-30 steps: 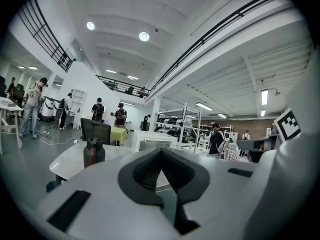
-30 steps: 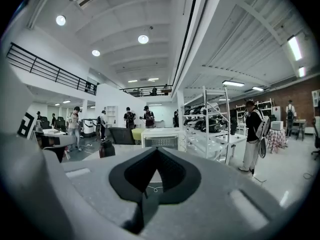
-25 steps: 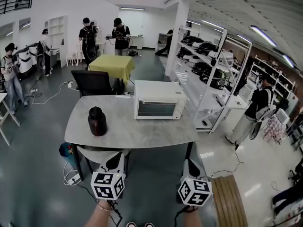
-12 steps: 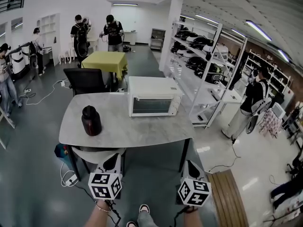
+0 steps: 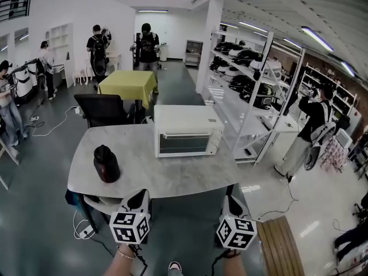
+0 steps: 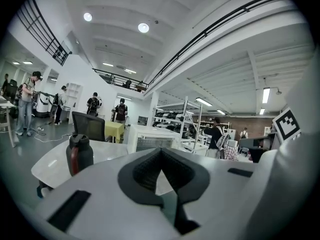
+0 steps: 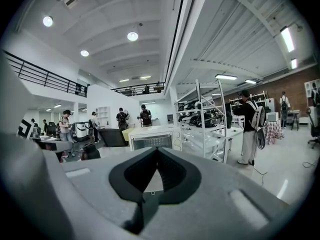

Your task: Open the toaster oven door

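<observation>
A white toaster oven (image 5: 187, 130) stands at the far middle of the grey marble table (image 5: 155, 174), its glass door closed. In the left gripper view the oven (image 6: 150, 140) lies straight beyond the jaws, and in the right gripper view the oven (image 7: 152, 140) shows the same way. Both grippers hang short of the table's near edge, well away from the oven. My left gripper (image 5: 139, 198) is shut and empty, with its tips (image 6: 160, 151) meeting. My right gripper (image 5: 230, 202) is shut and empty too, its jaws (image 7: 157, 149) closed together.
A dark jug (image 5: 106, 164) stands on the table's left part. A black office chair (image 5: 103, 108) and a yellow-covered table (image 5: 131, 82) are behind. White shelving (image 5: 253, 96) runs along the right, with a person (image 5: 316, 125) beside it. A wooden bench (image 5: 279, 246) lies low right.
The table and oven have come a little nearer and shifted in the head view as the person steps forward. Both grippers keep their places, still shut.
</observation>
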Demonstrator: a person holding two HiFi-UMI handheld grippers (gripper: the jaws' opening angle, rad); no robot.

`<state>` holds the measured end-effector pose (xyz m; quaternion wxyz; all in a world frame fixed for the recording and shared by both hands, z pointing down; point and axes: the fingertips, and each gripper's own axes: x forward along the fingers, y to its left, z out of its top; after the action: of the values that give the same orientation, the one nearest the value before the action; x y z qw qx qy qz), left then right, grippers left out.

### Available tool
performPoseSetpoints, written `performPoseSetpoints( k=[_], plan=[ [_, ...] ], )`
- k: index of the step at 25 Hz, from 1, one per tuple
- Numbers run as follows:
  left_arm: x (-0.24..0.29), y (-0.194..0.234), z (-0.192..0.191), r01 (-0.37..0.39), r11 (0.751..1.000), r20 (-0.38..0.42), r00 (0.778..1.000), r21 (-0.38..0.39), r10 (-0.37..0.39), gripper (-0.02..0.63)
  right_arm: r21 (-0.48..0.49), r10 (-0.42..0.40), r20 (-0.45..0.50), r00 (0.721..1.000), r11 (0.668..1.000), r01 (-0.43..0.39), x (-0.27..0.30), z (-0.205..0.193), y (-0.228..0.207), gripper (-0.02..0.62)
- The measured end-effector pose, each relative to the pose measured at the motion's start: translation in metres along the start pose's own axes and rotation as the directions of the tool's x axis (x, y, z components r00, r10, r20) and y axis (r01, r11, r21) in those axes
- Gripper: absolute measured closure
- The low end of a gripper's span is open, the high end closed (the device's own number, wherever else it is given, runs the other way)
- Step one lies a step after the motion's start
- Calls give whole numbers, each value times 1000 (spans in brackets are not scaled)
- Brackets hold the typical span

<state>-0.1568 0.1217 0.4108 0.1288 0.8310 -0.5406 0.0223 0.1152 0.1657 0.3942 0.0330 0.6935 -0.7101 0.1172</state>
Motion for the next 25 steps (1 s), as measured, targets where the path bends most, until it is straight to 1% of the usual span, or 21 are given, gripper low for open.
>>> performPoseSetpoints(
  k=[6, 13, 18, 25],
  plan=[
    [57, 6, 14, -21, 1000, -6, 1000, 3, 21, 601, 6, 20, 0, 1000, 1000, -20, 59, 19, -22, 591],
    [114, 5, 28, -41, 999, -11, 999, 24, 42, 601, 23, 47, -14, 999, 999, -47, 119, 30, -46, 591],
    [147, 8, 30, -56, 998, -19, 998, 28, 56, 601, 23, 62, -49, 997, 998, -61, 153, 23, -57, 591],
    [178, 20, 33, -71, 997, -47, 996, 30, 72, 601, 42, 75, -87, 993, 997, -71, 191, 20, -60, 591]
  ],
)
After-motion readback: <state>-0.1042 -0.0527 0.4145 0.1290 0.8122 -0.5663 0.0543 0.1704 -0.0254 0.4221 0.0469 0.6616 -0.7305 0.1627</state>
